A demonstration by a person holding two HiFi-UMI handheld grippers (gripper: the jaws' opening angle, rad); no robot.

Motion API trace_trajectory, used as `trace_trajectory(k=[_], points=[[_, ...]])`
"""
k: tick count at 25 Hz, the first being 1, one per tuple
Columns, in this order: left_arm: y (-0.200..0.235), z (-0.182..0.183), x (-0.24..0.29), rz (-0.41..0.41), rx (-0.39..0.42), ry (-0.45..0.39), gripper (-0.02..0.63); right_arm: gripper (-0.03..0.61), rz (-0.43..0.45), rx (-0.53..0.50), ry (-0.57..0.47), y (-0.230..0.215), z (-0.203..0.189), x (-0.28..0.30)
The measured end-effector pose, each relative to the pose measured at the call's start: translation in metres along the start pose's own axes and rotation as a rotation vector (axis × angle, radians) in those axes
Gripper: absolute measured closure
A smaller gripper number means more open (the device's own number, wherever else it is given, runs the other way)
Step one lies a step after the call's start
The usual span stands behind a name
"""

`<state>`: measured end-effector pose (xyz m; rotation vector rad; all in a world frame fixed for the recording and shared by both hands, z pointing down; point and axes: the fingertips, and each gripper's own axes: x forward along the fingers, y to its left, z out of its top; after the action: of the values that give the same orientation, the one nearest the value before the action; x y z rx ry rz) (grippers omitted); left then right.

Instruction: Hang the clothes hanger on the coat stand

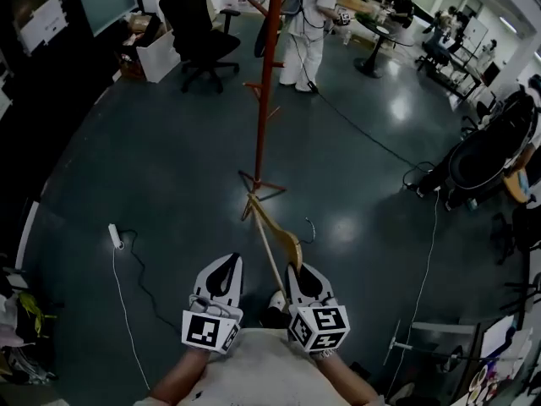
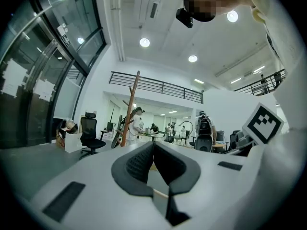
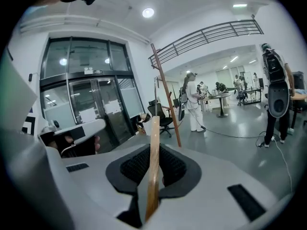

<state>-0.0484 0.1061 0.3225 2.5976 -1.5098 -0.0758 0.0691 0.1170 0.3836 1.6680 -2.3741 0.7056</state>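
The coat stand [image 1: 267,74] is a tall red-orange pole with side pegs, and its feet rest on the dark floor ahead of me. It also shows in the left gripper view as the coat stand [image 2: 130,107] and in the right gripper view as the coat stand [image 3: 168,99], still some way off. My right gripper [image 1: 297,271] is shut on a light wooden clothes hanger [image 1: 272,231], which points toward the stand's base. The hanger's wood [image 3: 153,162] runs up between the right gripper's [image 3: 154,145] pads. My left gripper [image 1: 230,262] hangs beside it, shut and empty; its jaws meet in the left gripper [image 2: 153,145] view.
A black office chair [image 1: 199,36] and a white box [image 1: 156,55] stand at the back left. A person in white [image 1: 308,24] stands just behind the stand. A power strip [image 1: 115,236] and its cable lie on the floor to the left. Dark equipment [image 1: 482,155] crowds the right side.
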Motion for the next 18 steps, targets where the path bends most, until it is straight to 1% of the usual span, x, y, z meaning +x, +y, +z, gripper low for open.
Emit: trace_trajectory(k=[2,4,5,7,9,13,18], points=[[-0.007,0.0,0.019,0.015,0.04,0.003,0.601,0.509,0.003,-0.021,0.013,-0.024,0.013,0.011],[-0.009,0.0,0.036,0.048,0.075,-0.001,0.601,0.509,0.009,-0.043,0.022,-0.045,0.025,0.024],[-0.008,0.0,0.043,0.068,0.075,-0.007,0.601,0.509,0.01,-0.053,0.024,-0.055,0.031,0.031],[-0.005,0.0,0.059,0.111,0.042,-0.028,0.601,0.509,0.003,-0.069,0.02,-0.072,0.043,0.044],[0.0,-0.001,0.077,0.131,0.019,-0.038,0.601,0.509,-0.022,-0.092,0.007,-0.087,0.055,0.057],[0.013,-0.008,0.123,0.106,0.018,-0.029,0.601,0.509,-0.061,-0.155,-0.003,-0.119,0.078,0.097],[0.054,-0.025,0.194,0.082,-0.011,0.001,0.601,0.509,-0.076,-0.22,0.03,-0.149,0.093,0.171]])
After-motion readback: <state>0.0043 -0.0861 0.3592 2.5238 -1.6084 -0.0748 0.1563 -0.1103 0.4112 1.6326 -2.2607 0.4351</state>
